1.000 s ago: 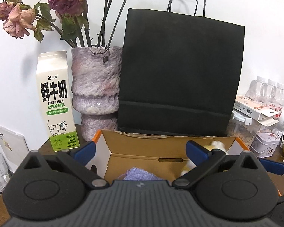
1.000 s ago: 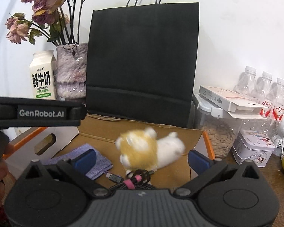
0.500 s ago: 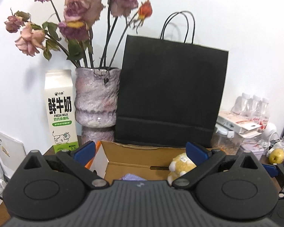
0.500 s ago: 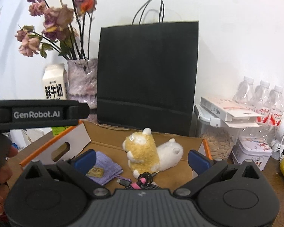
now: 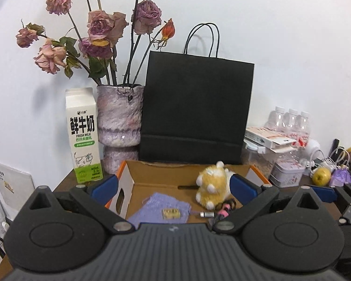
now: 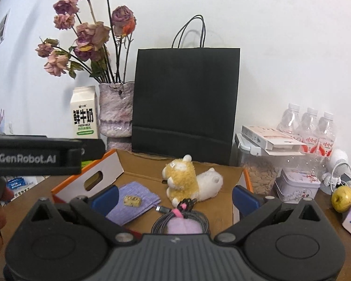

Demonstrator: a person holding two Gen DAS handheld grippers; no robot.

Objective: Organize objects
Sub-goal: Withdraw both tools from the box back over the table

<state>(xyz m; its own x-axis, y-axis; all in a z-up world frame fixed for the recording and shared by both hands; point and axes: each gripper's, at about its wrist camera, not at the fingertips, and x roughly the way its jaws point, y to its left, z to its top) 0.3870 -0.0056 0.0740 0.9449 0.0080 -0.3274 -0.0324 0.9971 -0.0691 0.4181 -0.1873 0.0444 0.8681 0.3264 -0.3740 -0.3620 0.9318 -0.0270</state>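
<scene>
An open cardboard box point(image 5: 166, 171) point(image 6: 224, 171) with orange edges sits on the wooden table. Inside lie a yellow and white plush animal point(image 5: 213, 185) point(image 6: 187, 180), a purple cloth point(image 5: 161, 208) point(image 6: 138, 197) with a small yellow block point(image 5: 170, 213) point(image 6: 133, 200) on it, a coiled cable point(image 6: 182, 215) with a pink tie, and a lilac fuzzy thing point(image 6: 183, 227). My left gripper point(image 5: 173, 187) is open and empty, held back from the box. My right gripper point(image 6: 174, 197) is open and empty, above the box's near edge.
Behind the box stand a black paper bag point(image 5: 196, 107) point(image 6: 184, 105), a vase of dried roses point(image 5: 119, 126), and a milk carton point(image 5: 83, 135). To the right are a clear container, water bottles point(image 6: 311, 126), a tin point(image 6: 297, 185) and an apple point(image 6: 342, 197).
Both grippers have pulled back and up from the box, so more of its contents show. The plush, blurred in motion a second ago, now lies still in the box.
</scene>
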